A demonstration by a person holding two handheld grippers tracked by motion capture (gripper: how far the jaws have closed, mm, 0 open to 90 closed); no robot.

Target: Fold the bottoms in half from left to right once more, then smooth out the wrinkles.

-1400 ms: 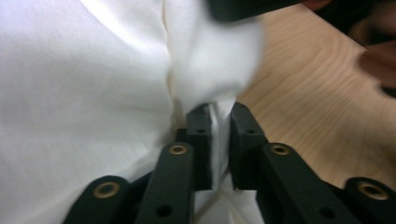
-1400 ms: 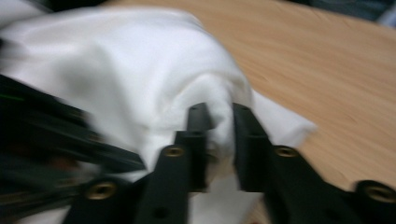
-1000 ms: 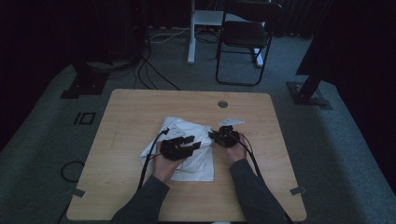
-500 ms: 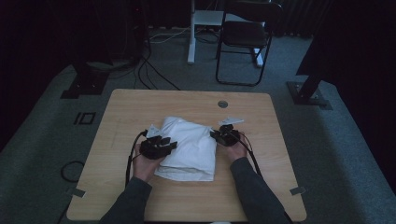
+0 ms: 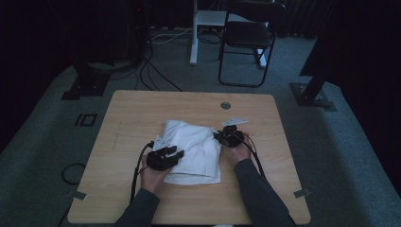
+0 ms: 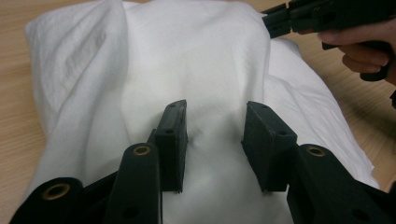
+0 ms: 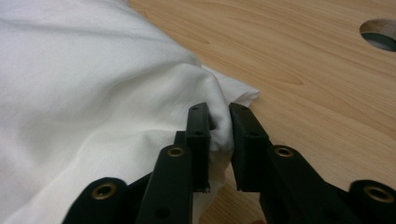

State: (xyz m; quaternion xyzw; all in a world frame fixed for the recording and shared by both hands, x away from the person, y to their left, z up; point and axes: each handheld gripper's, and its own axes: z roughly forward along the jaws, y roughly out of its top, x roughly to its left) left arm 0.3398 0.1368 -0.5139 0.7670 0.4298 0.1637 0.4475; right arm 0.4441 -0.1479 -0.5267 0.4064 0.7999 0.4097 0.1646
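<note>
Two tongs are at work on one white cloth (image 5: 194,151), which lies folded and rumpled on the wooden tabletop (image 5: 132,113), between your hands. Your left tongs (image 5: 176,153) sit over the cloth's left edge with their jaws spread apart; in the left gripper view (image 6: 215,140) the fabric lies below and between the jaws, slightly dimpled, and nothing is pinched. Whether the tips press on the cloth or hang just above it, you cannot tell from these views. Your right tongs (image 5: 220,137) are at the cloth's right edge, near its far corner. In the right gripper view (image 7: 218,140) the jaws are closed on a bunched fold of the cloth (image 7: 93,84), which bulges up between the pads, with bare wood to the right of them. Beyond your right tongs, a round hole (image 7: 380,35) opens in the tabletop (image 7: 303,60). Your right hand (image 6: 364,46) and its tongs appear at the upper right of the left gripper view, above the cloth (image 6: 187,60).
</note>
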